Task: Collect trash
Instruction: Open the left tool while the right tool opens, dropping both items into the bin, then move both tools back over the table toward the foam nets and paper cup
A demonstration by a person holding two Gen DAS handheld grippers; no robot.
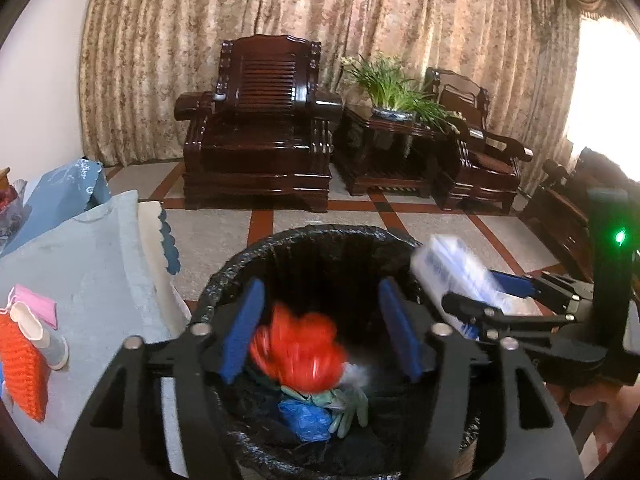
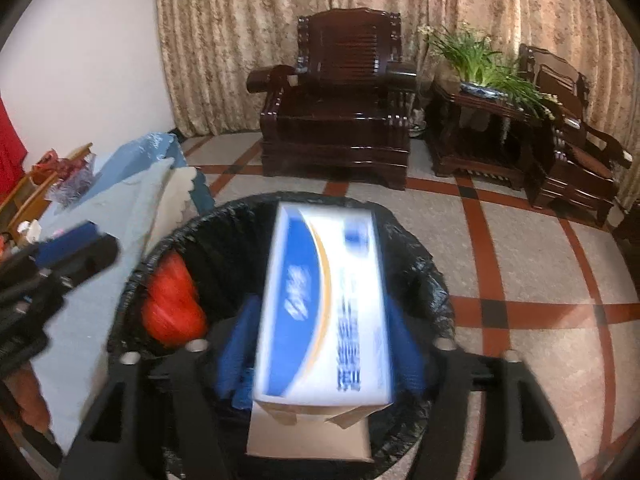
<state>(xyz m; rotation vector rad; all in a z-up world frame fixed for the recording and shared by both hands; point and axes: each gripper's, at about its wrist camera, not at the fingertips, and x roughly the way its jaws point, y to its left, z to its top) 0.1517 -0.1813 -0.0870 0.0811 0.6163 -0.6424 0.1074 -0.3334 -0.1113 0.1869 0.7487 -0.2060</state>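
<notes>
Daylight enters from a window (image 1: 608, 92) on the right, which is blown out to white. The red bag (image 1: 298, 350) and the box (image 2: 324, 304) are smeared by motion blur. Both fisheye views bend the curtains (image 1: 280, 8) and have dark corners.

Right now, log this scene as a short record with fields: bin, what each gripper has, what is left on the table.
bin: black-lined trash bin, some trash already inside
left gripper: open over the bin, blurred red bag between its pads, not gripped
right gripper: open, blue and white box between its pads over the bin
table: pink item, orange knit piece
</notes>
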